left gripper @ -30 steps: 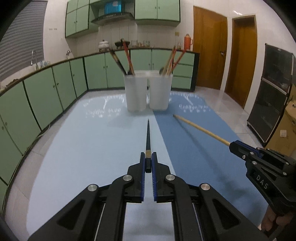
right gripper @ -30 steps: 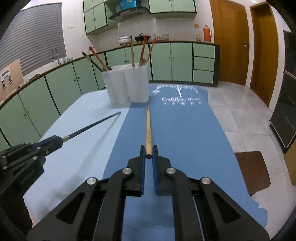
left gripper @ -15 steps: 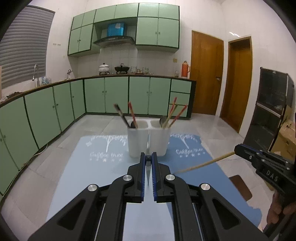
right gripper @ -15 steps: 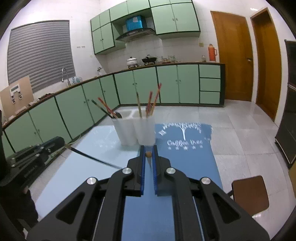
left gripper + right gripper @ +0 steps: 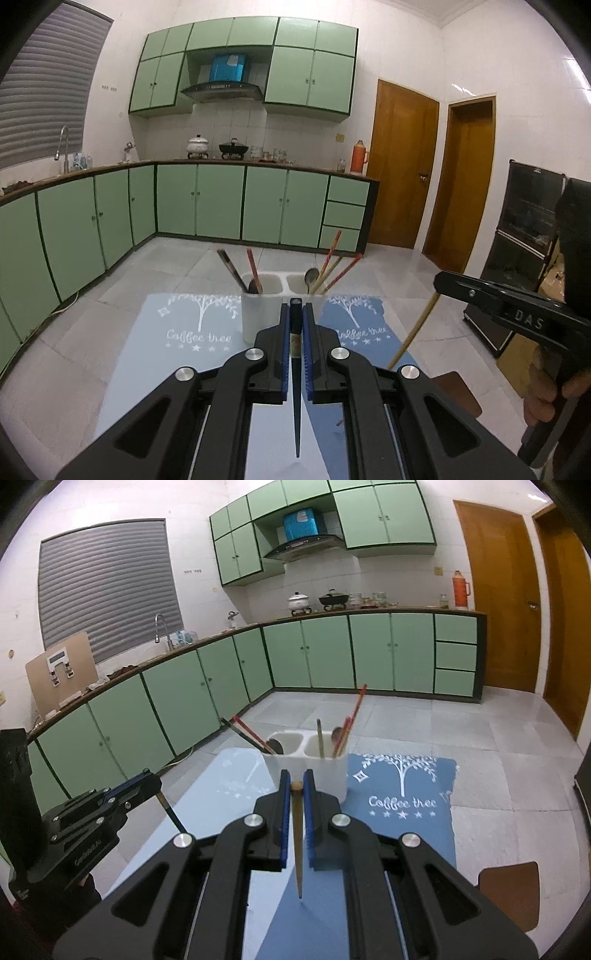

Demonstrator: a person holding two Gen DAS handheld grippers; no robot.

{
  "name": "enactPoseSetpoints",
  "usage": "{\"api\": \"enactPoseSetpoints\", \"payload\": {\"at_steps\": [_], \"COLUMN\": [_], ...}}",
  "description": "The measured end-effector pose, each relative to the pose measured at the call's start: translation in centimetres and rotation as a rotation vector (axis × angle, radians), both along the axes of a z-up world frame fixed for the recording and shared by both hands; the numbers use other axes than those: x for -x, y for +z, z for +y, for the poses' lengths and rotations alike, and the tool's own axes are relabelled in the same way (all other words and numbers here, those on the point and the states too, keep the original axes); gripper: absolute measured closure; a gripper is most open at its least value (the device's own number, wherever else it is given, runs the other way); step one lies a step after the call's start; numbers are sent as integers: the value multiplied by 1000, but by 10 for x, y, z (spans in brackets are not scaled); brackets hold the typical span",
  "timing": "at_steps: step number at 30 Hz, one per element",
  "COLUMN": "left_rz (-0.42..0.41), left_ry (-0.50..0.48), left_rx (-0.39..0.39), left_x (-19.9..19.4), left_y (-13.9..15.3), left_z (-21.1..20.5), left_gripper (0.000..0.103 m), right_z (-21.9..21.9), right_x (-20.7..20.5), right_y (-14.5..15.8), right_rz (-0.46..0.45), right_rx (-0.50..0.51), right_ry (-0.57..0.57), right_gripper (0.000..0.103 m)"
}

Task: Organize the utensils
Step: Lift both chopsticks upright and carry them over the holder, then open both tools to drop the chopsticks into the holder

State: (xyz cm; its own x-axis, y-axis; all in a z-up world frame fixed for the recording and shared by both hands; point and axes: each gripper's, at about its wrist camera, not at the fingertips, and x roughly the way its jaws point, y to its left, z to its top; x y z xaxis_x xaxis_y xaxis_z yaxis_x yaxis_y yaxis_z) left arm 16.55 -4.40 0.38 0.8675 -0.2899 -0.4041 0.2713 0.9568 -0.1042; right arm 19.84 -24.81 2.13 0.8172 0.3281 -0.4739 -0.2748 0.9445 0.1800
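Both chopsticks have come up off the tabletop [image 5: 155,369], tips hanging, the left gripper [image 5: 294,350] clamping the dark chopstick [image 5: 296,406] and the right gripper [image 5: 294,830] the wooden chopstick [image 5: 297,849], ready for the white holder [image 5: 325,771].

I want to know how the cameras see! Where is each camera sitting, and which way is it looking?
Left wrist: sits on the left gripper, looks along its fingers at the holder; the dark chopstick is clamped, and the right gripper and a hand show at the right.
Right wrist: sits on the right gripper, faces the holder; it clamps the wooden chopstick, with the left gripper at the left.
Both share the holder, the mats and the green cabinets.
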Motion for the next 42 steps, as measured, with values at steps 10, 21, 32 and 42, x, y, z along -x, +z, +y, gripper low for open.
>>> {"api": "enactPoseSetpoints", "payload": {"at_steps": [10, 21, 32, 42], "left_rz": [-106, -269, -245, -42], "left_ry": [2, -1, 24, 34], "left_rx": [26, 11, -14, -32], "left_x": [-24, -99, -175, -215], "left_y": [46, 103, 63, -2], "left_z": [9, -18, -41, -31], "left_gripper": [97, 97, 97, 94], "right_z": [2, 3, -5, 3], "right_x": [-36, -108, -182, -189], "right_y": [55, 97, 59, 8], "right_rz": [-101, -186, -103, 22], "right_rx": [3, 41, 34, 4], "right_ry": [30, -2, -33, 13], "right_gripper": [97, 97, 97, 93]}}
